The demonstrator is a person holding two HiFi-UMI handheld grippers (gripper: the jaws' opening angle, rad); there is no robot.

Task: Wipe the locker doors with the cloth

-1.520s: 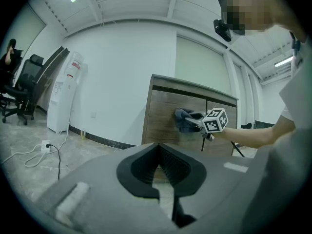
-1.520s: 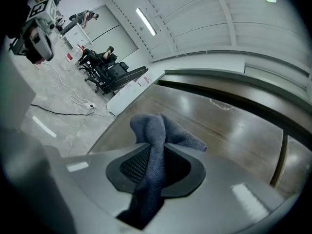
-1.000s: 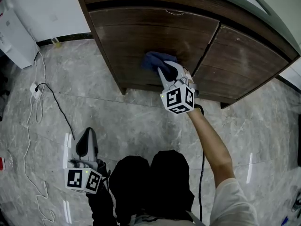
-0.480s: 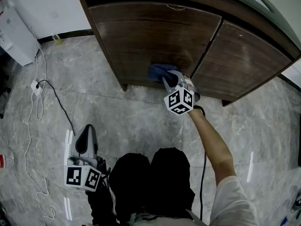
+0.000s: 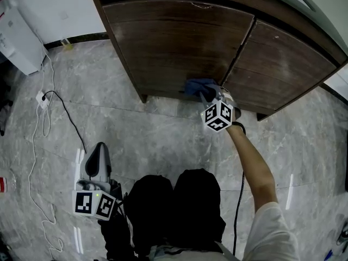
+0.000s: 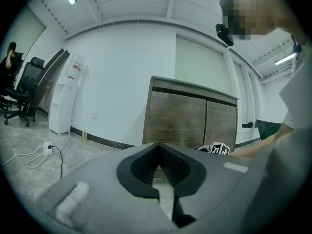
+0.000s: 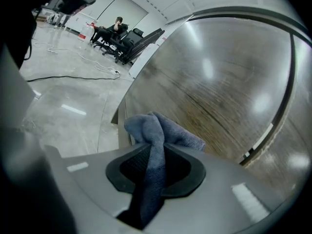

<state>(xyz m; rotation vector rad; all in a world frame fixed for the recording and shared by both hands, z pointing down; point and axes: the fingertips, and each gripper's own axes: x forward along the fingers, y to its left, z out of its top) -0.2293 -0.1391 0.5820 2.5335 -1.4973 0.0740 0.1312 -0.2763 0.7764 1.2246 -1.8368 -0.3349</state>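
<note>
Your right gripper (image 5: 207, 95), jaws pinching the blue cloth (image 5: 198, 86), has slid down the left locker door (image 5: 174, 42). The cloth now bunches just ahead of its tips at the door's bottom edge. That stroke looks spent; the right door (image 5: 283, 69) likely awaits.

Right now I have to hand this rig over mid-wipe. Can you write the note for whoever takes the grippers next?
Right gripper: shut on the blue cloth, which bunches out past the jaws.
Left gripper: shut, nothing in it, held low to the side, away from the locker.
Cloth position: at the bottom edge of the left door, close to the seam with the right door.
Done: the pictures do not show how much of the left door is already wiped.
Left: probably finish along this bottom edge, then wipe the right door.
</note>
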